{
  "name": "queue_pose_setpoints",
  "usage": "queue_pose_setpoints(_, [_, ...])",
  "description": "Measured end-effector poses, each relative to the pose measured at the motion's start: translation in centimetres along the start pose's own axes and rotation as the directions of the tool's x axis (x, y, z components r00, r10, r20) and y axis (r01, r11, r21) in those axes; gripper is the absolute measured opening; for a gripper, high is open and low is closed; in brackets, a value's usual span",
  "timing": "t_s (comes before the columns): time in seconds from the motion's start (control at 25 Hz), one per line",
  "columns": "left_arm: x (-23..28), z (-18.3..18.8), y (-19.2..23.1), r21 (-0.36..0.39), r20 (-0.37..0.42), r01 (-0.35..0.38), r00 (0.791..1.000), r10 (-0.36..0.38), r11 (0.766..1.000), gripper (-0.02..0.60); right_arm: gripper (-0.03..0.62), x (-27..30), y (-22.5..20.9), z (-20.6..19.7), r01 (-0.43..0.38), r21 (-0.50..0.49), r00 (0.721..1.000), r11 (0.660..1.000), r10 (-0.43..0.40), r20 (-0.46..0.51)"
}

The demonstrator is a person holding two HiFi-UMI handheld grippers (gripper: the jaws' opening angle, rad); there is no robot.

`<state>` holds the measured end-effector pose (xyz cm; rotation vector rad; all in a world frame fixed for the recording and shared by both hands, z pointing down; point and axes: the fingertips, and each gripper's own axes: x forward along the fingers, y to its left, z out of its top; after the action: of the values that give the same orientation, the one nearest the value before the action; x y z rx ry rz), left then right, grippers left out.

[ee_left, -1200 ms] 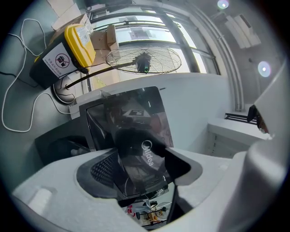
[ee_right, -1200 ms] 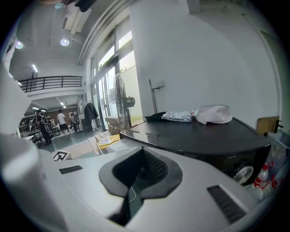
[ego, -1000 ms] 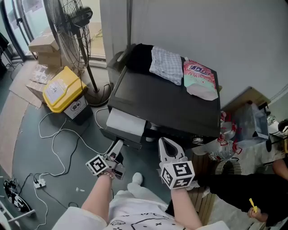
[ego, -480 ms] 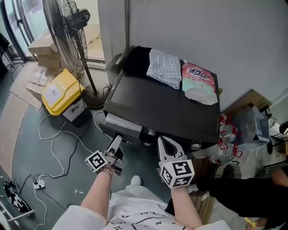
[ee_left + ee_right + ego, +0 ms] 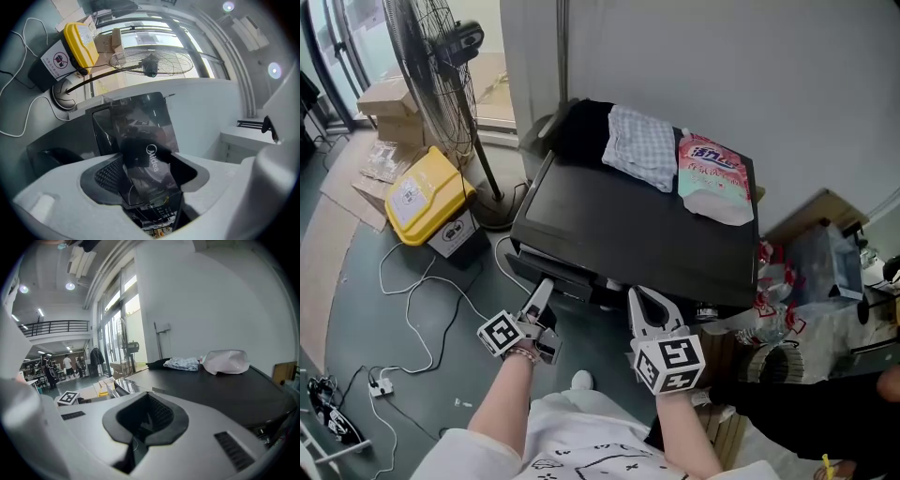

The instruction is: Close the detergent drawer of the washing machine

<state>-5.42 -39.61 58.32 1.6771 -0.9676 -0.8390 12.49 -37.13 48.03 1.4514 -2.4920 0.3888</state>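
The black washing machine (image 5: 628, 225) stands against the wall. Its detergent drawer (image 5: 555, 273) sits pushed in at the front left, with none of its white inside showing. My left gripper (image 5: 545, 287) points at the drawer front with its tips at or against it. In the left gripper view the jaws are a little apart, and the glossy front panel (image 5: 140, 140) with its logo fills the gap. My right gripper (image 5: 639, 298) hovers shut and empty just before the machine's front edge, right of the drawer. From the right gripper view, the machine's dark top (image 5: 220, 385) stretches ahead.
A checked cloth (image 5: 642, 145), a pink detergent pouch (image 5: 712, 173) and a black garment (image 5: 586, 122) lie on the machine's top. A standing fan (image 5: 422, 56), a yellow-lidded bin (image 5: 427, 192) and white cables (image 5: 412, 291) are on the floor at left. Bags and clutter (image 5: 816, 272) crowd the right.
The drawer has slid into the machine; its white inside, exposed a second ago, no longer shows. My left gripper moved forward with it. The right gripper stayed put.
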Motion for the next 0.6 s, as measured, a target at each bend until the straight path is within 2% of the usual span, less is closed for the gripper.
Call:
queue_pose_setpoints(0.44, [1.5, 0.7, 0.6, 0.018, -0.009, -0.021, 1.000, 0.022, 1.000, 0.318, 0.000, -0.5, -0.7, -0.5, 0.018, -0.002, 1.000, 1.000, -0.018, -0.007])
queue_pose_setpoints(0.6, [2.0, 0.8, 0.6, 0.017, -0.032, -0.006, 0.999, 0.007, 1.000, 0.318, 0.000, -0.7, -1.1, -0.5, 0.037, 0.000, 0.999, 0.999, -0.037, -0.007])
